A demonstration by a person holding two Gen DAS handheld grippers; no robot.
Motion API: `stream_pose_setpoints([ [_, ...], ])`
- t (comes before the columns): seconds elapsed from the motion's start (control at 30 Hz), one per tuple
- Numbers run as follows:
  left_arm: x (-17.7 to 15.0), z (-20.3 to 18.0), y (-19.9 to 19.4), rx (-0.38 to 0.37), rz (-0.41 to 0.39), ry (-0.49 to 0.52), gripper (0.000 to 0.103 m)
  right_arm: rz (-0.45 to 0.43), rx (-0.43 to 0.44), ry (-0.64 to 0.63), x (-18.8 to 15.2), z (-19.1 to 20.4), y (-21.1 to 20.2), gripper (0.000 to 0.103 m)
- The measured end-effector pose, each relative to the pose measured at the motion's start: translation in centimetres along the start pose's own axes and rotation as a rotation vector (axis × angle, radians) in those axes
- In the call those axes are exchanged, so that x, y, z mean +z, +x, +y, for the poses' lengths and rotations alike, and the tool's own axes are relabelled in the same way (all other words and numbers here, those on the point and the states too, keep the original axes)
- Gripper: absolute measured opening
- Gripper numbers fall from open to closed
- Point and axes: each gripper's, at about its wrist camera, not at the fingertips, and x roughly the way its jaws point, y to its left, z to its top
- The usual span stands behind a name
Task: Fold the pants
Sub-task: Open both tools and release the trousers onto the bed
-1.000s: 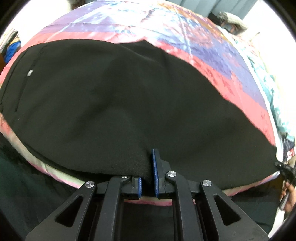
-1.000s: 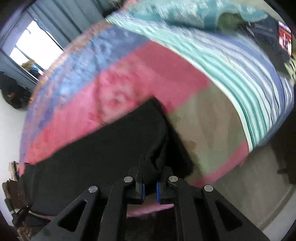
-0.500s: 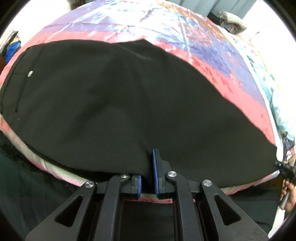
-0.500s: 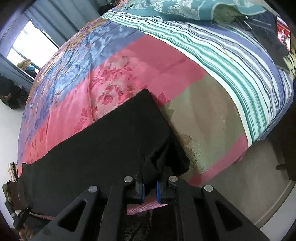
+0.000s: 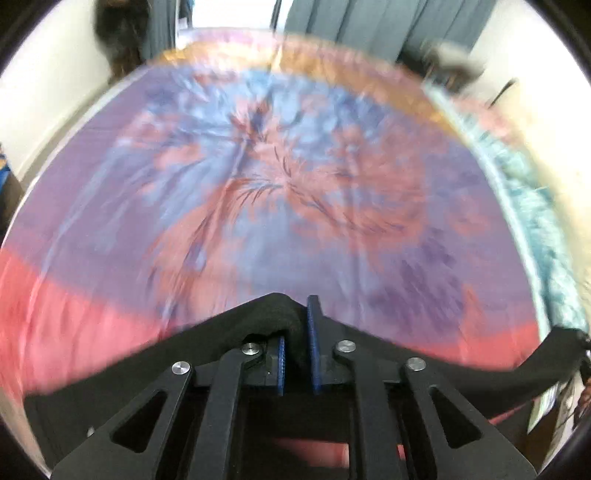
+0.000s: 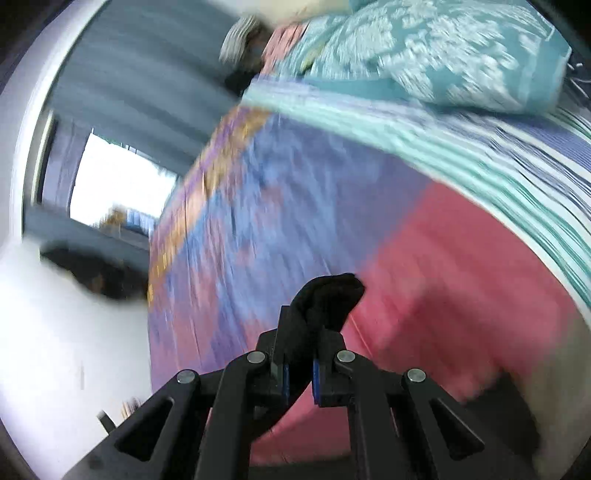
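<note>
The black pants hang as a taut edge across the bottom of the left wrist view, lifted off the bed. My left gripper has a bunched fold of that edge between its blue pads; its jaws are opening slightly and the cloth is still pinched. From there the fabric stretches right to a raised corner. In the right wrist view, my right gripper is shut on a wad of the pants that sticks out past its fingertips. Most of the garment is hidden below both grippers. Both views are blurred by motion.
A satin bedspread in purple, blue and pink lies ahead, with a pink band and teal stripes to the right. A teal patterned pillow sits at the far end. Grey curtains and a bright window lie beyond the bed.
The pants lay flat on the bed before; both grippers have now lifted their edge and swung forward over the bedspread. The right wrist has rolled and risen.
</note>
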Motion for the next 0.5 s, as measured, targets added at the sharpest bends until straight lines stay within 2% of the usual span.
stream_pose_setpoints([
  [0.03,2.2,0.0,2.3,0.053,0.068,-0.038,0.014,-0.044,-0.011,0.02,1.8,0.7,1.8,0.027],
  [0.07,3.7,0.3,4.0,0.118,0.102,-0.085,0.015,-0.079,-0.063,0.039,3.1,1.3,3.6,0.061],
  [0.1,4.3,0.4,4.6,0.155,0.098,-0.107,0.015,-0.098,-0.101,0.056,3.6,1.4,4.4,0.074],
  [0.13,4.3,0.6,4.7,0.151,0.076,-0.116,0.019,-0.135,-0.133,0.08,3.9,1.5,5.0,0.078],
  [0.17,3.9,0.7,4.6,0.115,0.065,-0.113,0.022,-0.147,-0.124,0.088,3.8,1.6,5.6,0.078],
  [0.2,2.9,0.8,4.3,0.071,0.043,-0.087,0.022,-0.133,-0.116,0.069,3.7,1.8,6.3,0.078],
  [0.23,2.1,1.0,3.8,0.063,0.024,-0.058,0.023,-0.119,-0.119,0.044,3.5,2.0,6.8,0.078],
  [0.27,0.2,1.1,2.7,0.09,-0.02,0.006,0.036,-0.101,-0.138,-0.017,2.8,2.6,7.7,0.078],
  [0.3,-0.6,1.2,2.0,0.11,-0.05,0.043,0.042,-0.09,-0.147,-0.054,2.0,2.7,7.9,0.078],
  [0.37,-3.7,1.9,-0.3,0.154,-0.123,0.128,0.064,-0.029,-0.156,-0.145,-0.2,3.9,10.0,0.078],
  [0.43,-6.5,4.3,-1.8,0.177,-0.155,0.149,0.073,0.026,-0.132,-0.188,-2.2,4.7,11.6,0.078],
  [0.5,-7.4,7.1,-1.7,0.209,-0.134,0.15,0.074,0.091,-0.101,-0.255,-4.8,6.5,13.7,0.078],
])
